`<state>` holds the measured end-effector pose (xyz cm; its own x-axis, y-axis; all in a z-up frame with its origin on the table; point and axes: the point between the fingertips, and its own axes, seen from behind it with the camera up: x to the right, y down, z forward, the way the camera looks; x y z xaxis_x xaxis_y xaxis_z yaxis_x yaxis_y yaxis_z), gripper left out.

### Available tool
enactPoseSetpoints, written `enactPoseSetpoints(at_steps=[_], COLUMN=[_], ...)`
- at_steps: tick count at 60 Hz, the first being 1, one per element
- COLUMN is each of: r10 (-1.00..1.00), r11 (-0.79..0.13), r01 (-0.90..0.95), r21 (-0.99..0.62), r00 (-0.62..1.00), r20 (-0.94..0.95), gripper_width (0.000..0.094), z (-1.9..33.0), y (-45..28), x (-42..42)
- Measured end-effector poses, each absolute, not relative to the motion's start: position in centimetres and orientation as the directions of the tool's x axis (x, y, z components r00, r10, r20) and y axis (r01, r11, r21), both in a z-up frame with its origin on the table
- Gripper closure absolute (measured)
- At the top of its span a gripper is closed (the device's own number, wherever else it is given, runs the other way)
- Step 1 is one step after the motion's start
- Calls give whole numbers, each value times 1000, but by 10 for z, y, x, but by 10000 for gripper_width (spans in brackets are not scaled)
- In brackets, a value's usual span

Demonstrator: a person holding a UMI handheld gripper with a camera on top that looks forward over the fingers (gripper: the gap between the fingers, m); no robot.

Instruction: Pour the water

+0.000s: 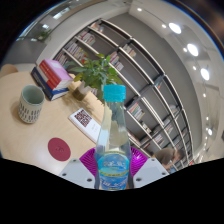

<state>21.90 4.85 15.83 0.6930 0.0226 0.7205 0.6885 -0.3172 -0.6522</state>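
My gripper clamps the clear, blue-capped plastic bottle; tilting early could spill short of the patterned ceramic cup beyond it.

The gripper holds a clear water bottle with a blue cap upright, both fingers pressing on it. Beyond the fingers, to the left, a cup and books are on the table. A green plant is further ahead, before long shelves.

A clear plastic bottle with a teal cap stands upright between the tool's pink-padded fingers, which press its lower sides. Water fills its lower part.
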Motion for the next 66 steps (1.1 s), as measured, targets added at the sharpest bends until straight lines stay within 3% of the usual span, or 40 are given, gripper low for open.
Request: enactPoseSetpoints(at_steps=[13, 17, 23, 38, 55, 61, 66], r10=[184, 198, 211, 167, 131, 150, 148], r11=[-263, -201, -130, -20, -34, -48, -59], r01=[953, 980, 965, 796, 673, 768, 892], r21=[-148, 0, 228, 605, 738, 638, 449], r00=[200, 41, -198, -594, -729, -626, -437], r20=[962, 979, 957, 787, 671, 765, 887], gripper_width=[558, 552, 552, 551, 531, 533, 531], z=[178, 182, 181, 173, 172, 173, 185], y=[88, 98, 108, 125, 132, 130, 125], x=[147, 125, 100, 62, 51, 53, 46])
